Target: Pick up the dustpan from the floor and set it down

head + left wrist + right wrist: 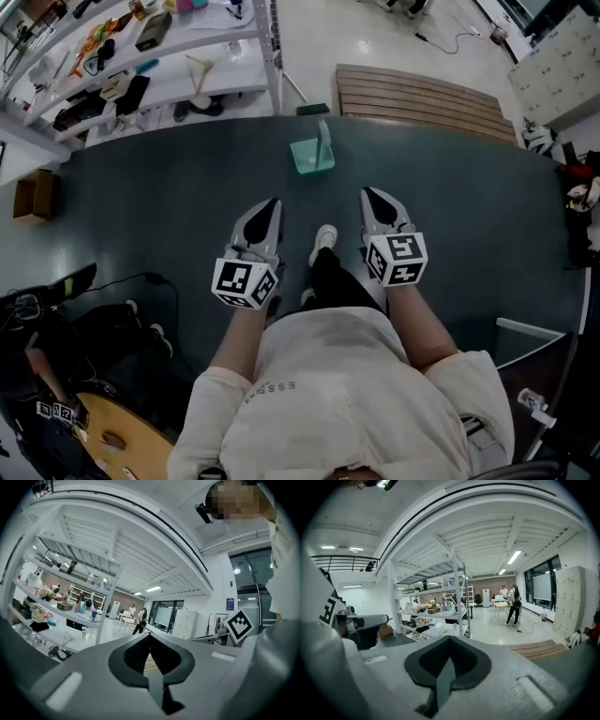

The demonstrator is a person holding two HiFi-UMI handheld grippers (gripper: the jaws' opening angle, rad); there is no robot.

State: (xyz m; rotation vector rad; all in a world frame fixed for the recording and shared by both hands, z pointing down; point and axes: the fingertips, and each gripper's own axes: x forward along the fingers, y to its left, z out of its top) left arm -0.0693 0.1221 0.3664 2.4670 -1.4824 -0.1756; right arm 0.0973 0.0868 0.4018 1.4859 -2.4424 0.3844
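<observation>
A teal dustpan (312, 155) with an upright handle stands on the dark floor mat (169, 206), ahead of the person's shoe (323, 239). My left gripper (273, 202) and right gripper (367, 193) are held side by side at waist height, both short of the dustpan and apart from it. Each has its jaws together with nothing between them. In the left gripper view the left gripper (150, 637) points level at the room; in the right gripper view the right gripper (450, 639) points a little downward. Neither gripper view shows the dustpan.
White shelving (187, 56) full of items stands beyond the mat at the upper left. A slatted wooden platform (422, 98) lies at the upper right. A cardboard box (33, 195) sits at the left edge, with cables and gear (84, 319) at the lower left. People (514, 604) stand far off.
</observation>
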